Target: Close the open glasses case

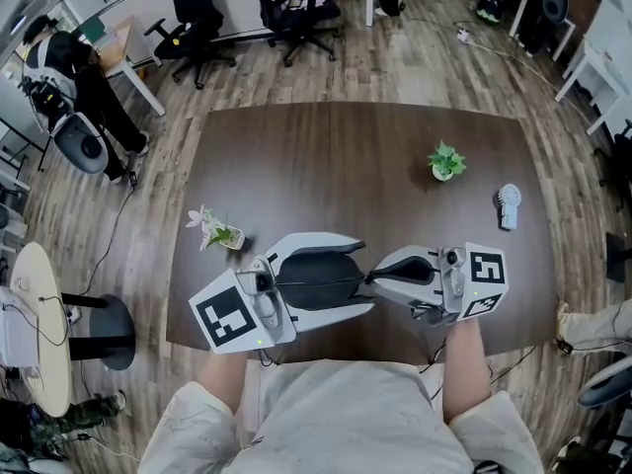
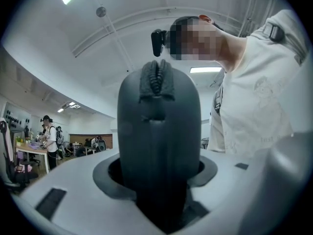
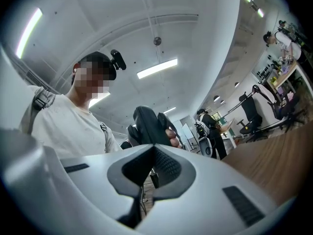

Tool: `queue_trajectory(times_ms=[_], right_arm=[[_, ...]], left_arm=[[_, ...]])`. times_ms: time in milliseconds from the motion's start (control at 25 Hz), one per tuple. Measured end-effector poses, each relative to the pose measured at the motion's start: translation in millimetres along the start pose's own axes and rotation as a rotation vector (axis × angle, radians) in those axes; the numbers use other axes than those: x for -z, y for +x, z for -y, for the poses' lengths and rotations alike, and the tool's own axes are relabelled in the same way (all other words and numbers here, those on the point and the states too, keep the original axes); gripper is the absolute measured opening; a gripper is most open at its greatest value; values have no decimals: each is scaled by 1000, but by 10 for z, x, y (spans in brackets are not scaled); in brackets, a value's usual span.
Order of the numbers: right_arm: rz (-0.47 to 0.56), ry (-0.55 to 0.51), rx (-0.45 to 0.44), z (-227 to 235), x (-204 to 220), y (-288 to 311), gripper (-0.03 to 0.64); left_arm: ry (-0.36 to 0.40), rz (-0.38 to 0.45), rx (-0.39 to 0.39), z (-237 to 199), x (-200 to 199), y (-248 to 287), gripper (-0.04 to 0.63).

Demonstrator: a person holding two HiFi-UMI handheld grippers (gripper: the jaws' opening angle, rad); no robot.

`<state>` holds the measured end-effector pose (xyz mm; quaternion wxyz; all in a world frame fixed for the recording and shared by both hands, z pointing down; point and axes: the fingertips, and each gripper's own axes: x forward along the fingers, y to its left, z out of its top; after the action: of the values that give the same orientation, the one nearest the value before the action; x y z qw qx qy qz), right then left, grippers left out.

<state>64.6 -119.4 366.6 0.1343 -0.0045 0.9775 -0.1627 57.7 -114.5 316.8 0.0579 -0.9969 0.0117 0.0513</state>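
The glasses case [image 1: 316,279] lies lengthwise in your left gripper [image 2: 156,180], whose half-spread jaws clamp it over the table's [image 1: 395,156] near edge. You can't see whether the lid is fully shut. Your right gripper [image 1: 375,277], jaws together and empty, points at the case's end. The potted plant [image 1: 445,161], flowers [image 1: 215,230] and white fan [image 1: 508,205] stand clear.

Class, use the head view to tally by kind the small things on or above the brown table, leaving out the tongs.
Plants: 2, a green plant and a flowering plant
Glasses case: 1
White gadget: 1
Total: 4
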Motion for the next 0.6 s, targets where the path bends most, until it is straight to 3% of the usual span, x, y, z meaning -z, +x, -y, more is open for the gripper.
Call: queue_trajectory(times_ms=[120, 160, 280, 360, 440, 520, 600], right_arm=[[133, 12, -35, -42, -261, -133, -2], [163, 2, -22, -30, -348, -180, -2], [101, -26, 100, 134, -310, -234, 0], [46, 3, 131, 184, -140, -217, 2], [12, 37, 106, 154, 25, -140, 27], [-10, 69, 46, 93, 150, -21, 108], [-14, 97, -8, 40, 219, 68, 128]], left_arm=[[83, -174, -2, 25, 328, 15, 252], [79, -196, -4, 40, 402, 6, 253], [-37, -68, -34, 46, 281, -63, 253], [-51, -8, -44, 31, 144, -110, 253], [-35, 15, -33, 32, 40, -122, 253], [-14, 23, -21, 49, -30, -113, 253], [-2, 27, -11, 82, -78, -101, 253]])
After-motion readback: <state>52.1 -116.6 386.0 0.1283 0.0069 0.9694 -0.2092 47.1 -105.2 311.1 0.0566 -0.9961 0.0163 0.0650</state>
